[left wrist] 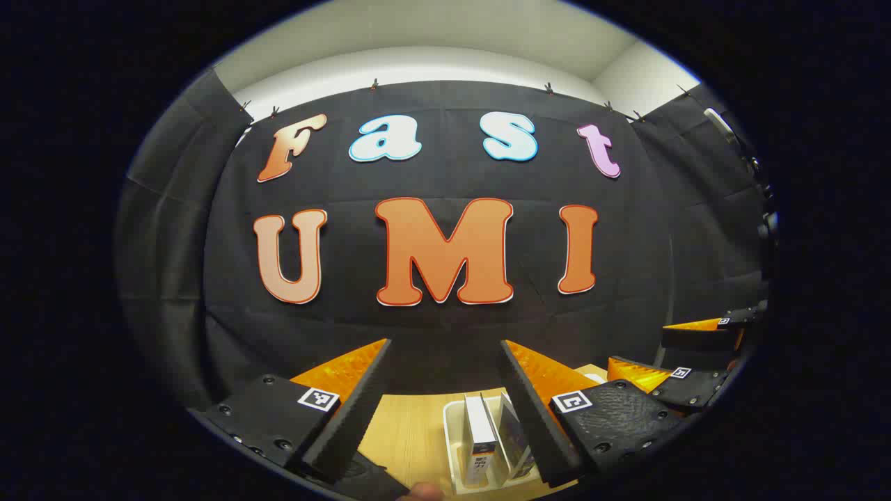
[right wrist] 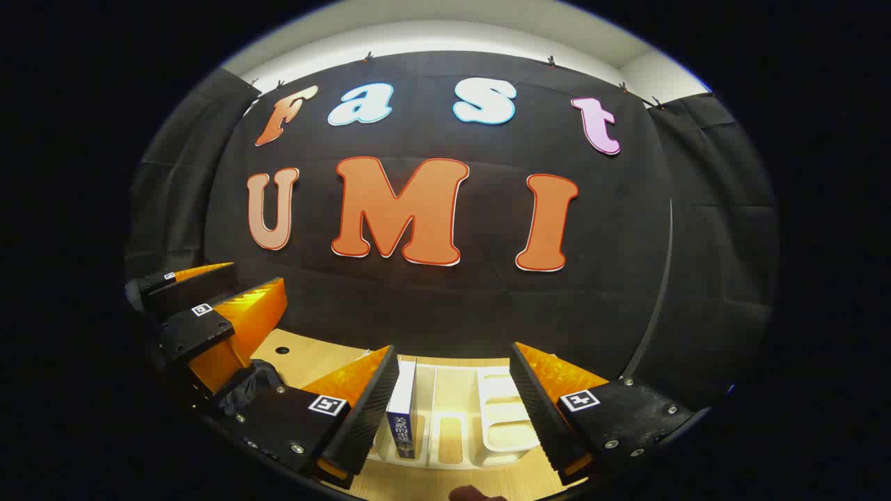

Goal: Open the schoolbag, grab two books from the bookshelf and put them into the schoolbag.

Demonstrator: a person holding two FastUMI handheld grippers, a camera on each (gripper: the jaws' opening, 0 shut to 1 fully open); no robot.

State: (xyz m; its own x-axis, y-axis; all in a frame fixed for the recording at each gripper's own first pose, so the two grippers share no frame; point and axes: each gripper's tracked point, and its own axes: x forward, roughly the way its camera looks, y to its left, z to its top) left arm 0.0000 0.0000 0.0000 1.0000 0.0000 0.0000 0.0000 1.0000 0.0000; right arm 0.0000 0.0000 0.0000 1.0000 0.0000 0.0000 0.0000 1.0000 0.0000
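While both grippers hang in the air in front of the black wall, the white bookshelf [left wrist: 456, 445] sits low on the wooden table [left wrist: 411, 424]. It is a little rack with slots.

From the left gripper view, 2 books stand up in the bookshelf. A white book [left wrist: 480, 435] stands in the middle, and a second book [left wrist: 514, 437] leans just beside it, next to the rack's right side. The left gripper [left wrist: 445, 348] hovers above the bookshelf with its 2 fingers spread wide apart. It holds nothing. The right gripper [left wrist: 672, 379] shows off to the right of the bookshelf, higher up than the table.

From the right gripper view, the bookshelf [right wrist: 487, 417] lies right below the right gripper [right wrist: 454, 351]. Its fingers are spread wide too, and nothing is between them. One book with a blue and white spine [right wrist: 402, 417] stands at the left end of the bookshelf, very close to the gripper's left finger. I cannot tell if they touch. The other slots of the bookshelf have no books. The left gripper [right wrist: 230, 299] shows to the left of the bookshelf, with something dark [right wrist: 243, 390] under it that is too hidden to name.
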